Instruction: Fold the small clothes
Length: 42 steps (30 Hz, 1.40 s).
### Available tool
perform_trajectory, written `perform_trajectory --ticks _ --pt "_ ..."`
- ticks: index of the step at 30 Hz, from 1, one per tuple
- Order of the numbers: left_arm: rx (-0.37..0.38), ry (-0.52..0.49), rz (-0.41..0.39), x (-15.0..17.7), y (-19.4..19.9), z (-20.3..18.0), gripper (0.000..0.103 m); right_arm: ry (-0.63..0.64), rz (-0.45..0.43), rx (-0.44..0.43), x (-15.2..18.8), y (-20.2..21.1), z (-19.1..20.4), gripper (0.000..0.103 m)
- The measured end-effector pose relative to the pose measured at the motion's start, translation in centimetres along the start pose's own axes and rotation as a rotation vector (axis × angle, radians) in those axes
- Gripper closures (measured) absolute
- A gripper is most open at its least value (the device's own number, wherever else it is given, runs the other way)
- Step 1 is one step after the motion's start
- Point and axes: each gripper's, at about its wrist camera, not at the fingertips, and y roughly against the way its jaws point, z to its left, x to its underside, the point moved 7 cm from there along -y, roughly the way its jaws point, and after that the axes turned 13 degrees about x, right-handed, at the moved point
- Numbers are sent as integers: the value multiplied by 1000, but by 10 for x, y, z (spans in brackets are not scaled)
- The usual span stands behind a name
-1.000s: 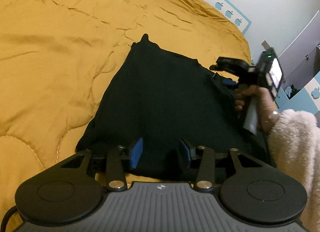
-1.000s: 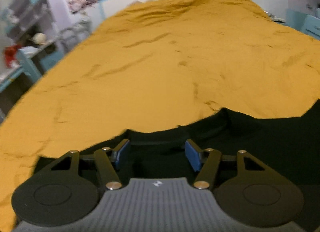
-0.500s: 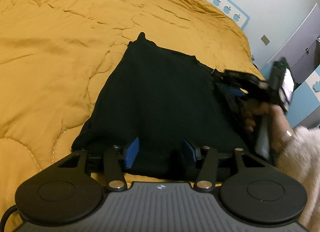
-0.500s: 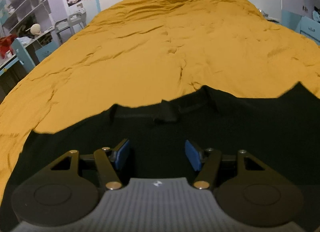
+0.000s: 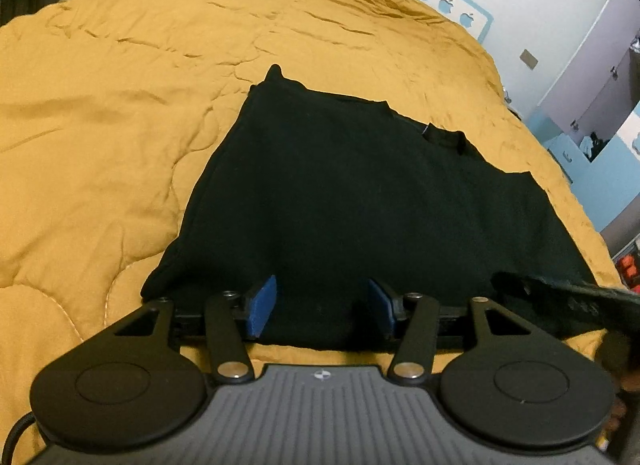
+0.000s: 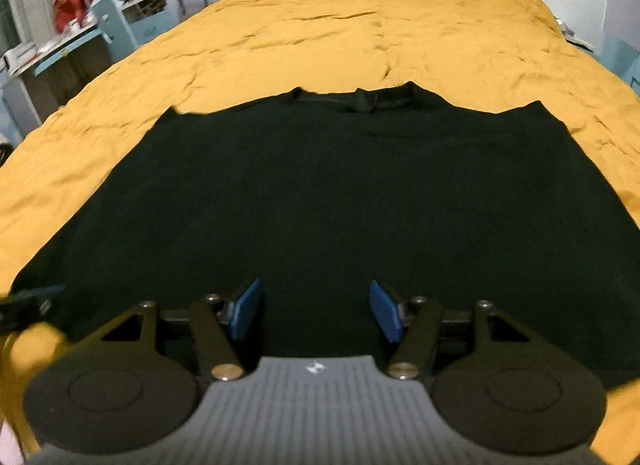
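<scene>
Garment: a black top (image 5: 360, 201) is spread flat on the yellow quilt (image 5: 120, 113), its neckline (image 6: 362, 101) at the far edge and its near hem toward the tongs.
Left tongs (image 5: 320, 307): the jaws are held wide apart over the near hem, and nothing is gripped between the blue pads (image 5: 262, 305).
Right tongs (image 6: 316, 311): these are likewise wide open above the near hem, with nothing held.
Step judged: the hem appears about to be pinched at two points, so the fold is counted as not yet begun.
Risk, quilt: the soft quilt could be caught together with the hem if the pads are pushed down too deep.
Risk, layers: only the top layer may be pinched, so the back would be left behind.
Risk, skew: an uneven lift would leave the fold crooked.
Risk, crowding: the tongs are near each other and could be knocked together.
</scene>
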Motion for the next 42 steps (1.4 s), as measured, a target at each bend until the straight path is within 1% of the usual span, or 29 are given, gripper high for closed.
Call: perform_trajectory --ticks 3,6,8,11,16,18,20,22,24,27,29,30,31,35,38,42 --pt "-4 1 -2 1 1 -1 41 -18 71 -14 18 8 -1 46" --pt "-3 -1 -5 2 0 1 41 -7 41 -8 31 10 -1 46" --pt "-2 -4 -6 3 -1 1 41 -28 22 -11 36 5 -2 45" --pt "6 -6 -2 2 -1 3 41 -18 -11 0 41 4 0 44" --pt "29 22 1 1 0 8 41 -10 -13 4 38 3 0 43" --pt "23 42 5 -4 8 7 43 -10 -8 12 33 6 -1 43" --pt "5 46 -9 -13 24 8 43 -5 -22 11 28 18 3 41" --pt "-5 61 -31 -23 43 15 42 25 -63 -26 22 33 15 40" --pt "-24 78 -47 -34 59 28 42 101 -121 -47 19 47 37 39" --pt "-98 67 -47 -48 77 48 41 233 -198 -84 21 61 79 39" --pt "-123 62 -49 -54 84 58 41 305 -226 -128 25 67 107 39" --pt "-120 69 -56 -56 87 63 41 343 -240 -141 28 69 121 39" --pt "-111 80 -58 -58 89 68 41 383 -256 -140 30 69 132 39" --pt "-100 112 -59 -61 89 83 41 570 -328 -78 41 62 178 40" --pt "-87 124 -51 -64 81 91 41 612 -358 -57 40 57 199 40" --pt "-48 132 -33 -70 68 100 41 632 -388 -39 34 50 223 41"
